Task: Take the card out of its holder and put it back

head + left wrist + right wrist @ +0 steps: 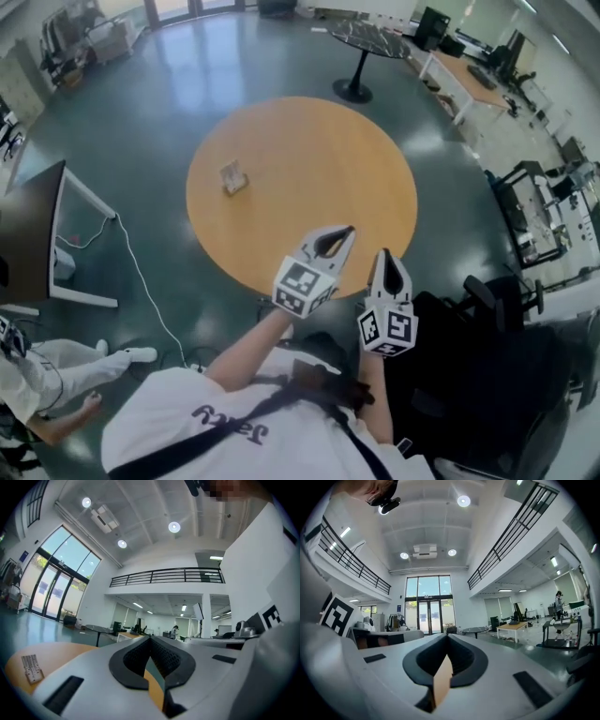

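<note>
Two grippers are in view, and both have their fingers pressed together with nothing between them. The left gripper [347, 231] [150, 638] shows its dark pads meeting at the tips in its own view, with only a sliver of orange tabletop visible through the gap behind the tips. The right gripper [385, 253] [447, 637] shows the same closed, empty condition. In the head view both grippers point level and sit side by side over the near rim of the round wooden table [328, 155] [58, 651], each carrying its marker cube toward the person's forearms. The card [231, 172] [30, 664] stands seated in its holder [236, 187] [35, 677], slightly tilted, on the far left part of the table, well apart from both grippers. The holder contains only this one card. Whether the holder is clear or opaque cannot be told. A black chair [487, 375] stands at the right, just beside the person.
</note>
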Demonstrator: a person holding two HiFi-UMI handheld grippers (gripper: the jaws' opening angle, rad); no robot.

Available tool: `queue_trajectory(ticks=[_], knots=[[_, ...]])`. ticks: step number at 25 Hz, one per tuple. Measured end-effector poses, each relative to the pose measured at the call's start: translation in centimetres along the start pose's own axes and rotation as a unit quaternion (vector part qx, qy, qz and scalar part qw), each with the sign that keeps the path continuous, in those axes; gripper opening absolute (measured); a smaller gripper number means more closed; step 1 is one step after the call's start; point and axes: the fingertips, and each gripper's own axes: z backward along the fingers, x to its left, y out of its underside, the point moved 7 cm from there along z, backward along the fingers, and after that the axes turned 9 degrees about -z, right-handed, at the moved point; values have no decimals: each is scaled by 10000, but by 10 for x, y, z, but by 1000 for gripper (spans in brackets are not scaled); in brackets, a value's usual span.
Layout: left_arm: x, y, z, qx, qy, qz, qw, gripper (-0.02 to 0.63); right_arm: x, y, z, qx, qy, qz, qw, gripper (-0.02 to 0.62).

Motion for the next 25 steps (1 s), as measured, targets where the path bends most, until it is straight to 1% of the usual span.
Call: queue_trajectory(ticks=[2, 5, 6, 8, 9, 11, 14, 18, 20, 23, 25], knots=[[14, 3, 0, 43, -224, 49, 9997, 11, 2, -1, -21, 76, -185, -46, 9998, 21], [32, 12, 0, 133, -334, 91, 9993, 11, 5, 4, -54, 256, -631, -118, 9976, 21], [39, 13, 1, 101, -383, 100, 9992, 11, 6, 7, -66, 329, -832, -126, 9959, 23], [53, 10, 3, -120, -571, 173, 9981, 11, 10, 12, -92, 496, -1255, -92, 9908, 23], [61, 8, 4, -238, -726, 211, 9969, 11, 12, 14, -105, 582, -1481, -50, 9872, 23], [79, 6, 4, -275, -1228, 208, 9918, 11, 19, 14, -131, 713, -1903, 35, 9791, 22], [98, 8, 3, -145, -2020, 154, 9792, 11, 25, 10, -162, 820, -2440, 71, 9663, 23], [109, 12, 3, -47, -2923, 63, 9563, 11, 30, 11, -191, 971, -3048, 108, 9474, 21], [114, 20, 5, 50, -3275, 22, 9448, 11, 33, 19, -203, 1090, -3312, 150, 9371, 21], [117, 32, 14, 192, -3779, 106, 9256, 11, 39, 33, -219, 1359, -3705, 110, 9188, 21], [118, 37, 17, 212, -3977, 189, 9171, 11, 40, 40, -230, 1457, -3863, 69, 9108, 23]])
